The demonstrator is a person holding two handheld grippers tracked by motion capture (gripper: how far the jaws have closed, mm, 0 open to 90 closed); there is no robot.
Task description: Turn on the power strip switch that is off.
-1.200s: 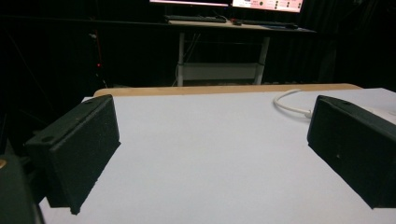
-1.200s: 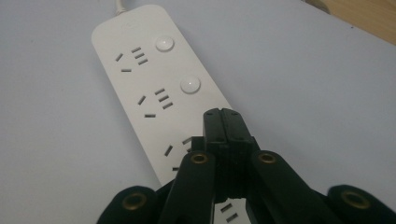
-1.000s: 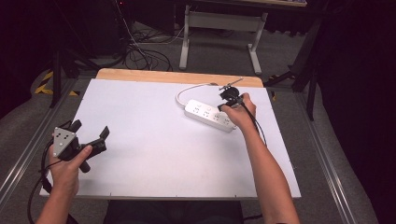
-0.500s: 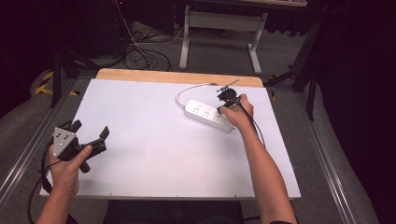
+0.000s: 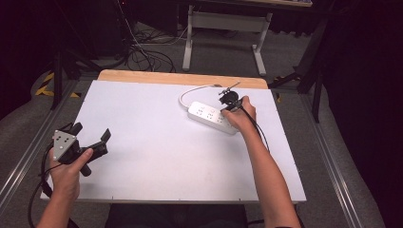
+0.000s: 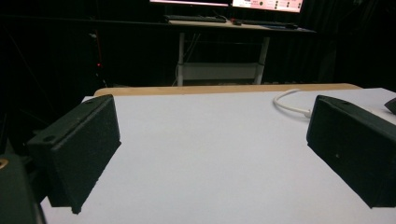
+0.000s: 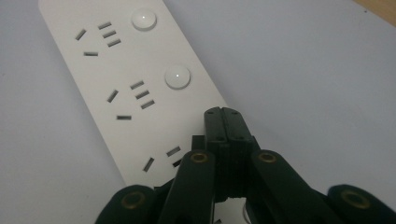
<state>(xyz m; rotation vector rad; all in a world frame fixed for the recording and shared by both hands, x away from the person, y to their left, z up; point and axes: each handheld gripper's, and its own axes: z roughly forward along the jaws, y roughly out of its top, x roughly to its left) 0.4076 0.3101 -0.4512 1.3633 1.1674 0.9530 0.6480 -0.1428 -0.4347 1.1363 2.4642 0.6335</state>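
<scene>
Now the right gripper [image 7: 223, 116] – jaws together – presses the power strip [image 7: 135, 88]; left gripper [image 5: 90, 137] wide.

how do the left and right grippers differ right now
The left gripper has its jaws spread wide with nothing between them; the right gripper has its jaws pressed together. The left is near the table's left edge, away from any object; the right is over the white power strip. Both are black and hand-held.

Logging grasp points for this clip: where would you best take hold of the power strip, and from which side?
Take the power strip across its narrow width near the middle, from above. It lies flat on the table, long and slim, so only the two long edges fit between open fingers. The cable end is less stable.
</scene>
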